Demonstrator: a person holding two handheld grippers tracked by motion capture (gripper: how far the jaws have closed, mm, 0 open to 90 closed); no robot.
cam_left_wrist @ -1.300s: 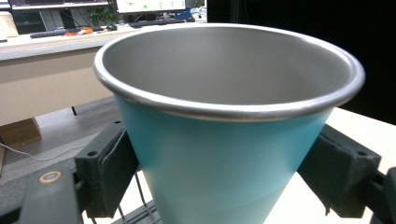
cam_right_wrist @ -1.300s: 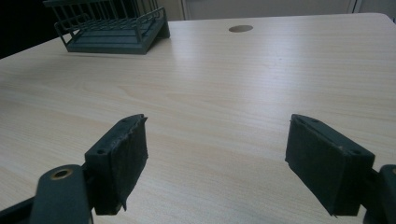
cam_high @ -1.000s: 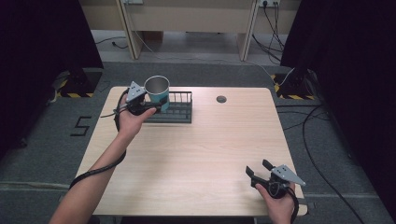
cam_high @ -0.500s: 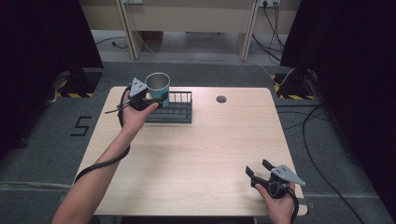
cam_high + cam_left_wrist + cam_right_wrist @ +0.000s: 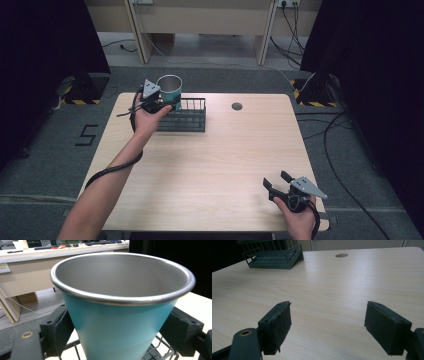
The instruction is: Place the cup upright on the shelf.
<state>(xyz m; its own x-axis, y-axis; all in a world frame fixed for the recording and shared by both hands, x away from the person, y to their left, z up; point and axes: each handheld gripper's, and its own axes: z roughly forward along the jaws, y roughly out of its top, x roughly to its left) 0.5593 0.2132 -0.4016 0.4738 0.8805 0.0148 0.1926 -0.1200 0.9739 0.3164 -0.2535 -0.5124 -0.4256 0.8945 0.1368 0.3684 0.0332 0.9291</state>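
Observation:
My left gripper (image 5: 162, 106) is shut on a teal metal cup (image 5: 169, 90) with a bare steel rim and inside. It holds the cup upright above the left end of a dark wire rack (image 5: 187, 116) at the table's far left. In the left gripper view the cup (image 5: 120, 315) sits between both black pads (image 5: 58, 333), with rack wires (image 5: 163, 346) just below. My right gripper (image 5: 276, 182) rests near the table's front right edge, jaws wide apart. In the right gripper view its pads (image 5: 278, 326) have bare wood between them.
The light wooden table (image 5: 220, 170) has a round cable hole (image 5: 237, 106) at the far right of the rack. In the right gripper view the rack (image 5: 273, 255) stands far off at upper left. Dark curtains and floor cables surround the table.
The left hand has carried the cup slightly up and to the right, further over the rack's left end. The right gripper has stayed still.

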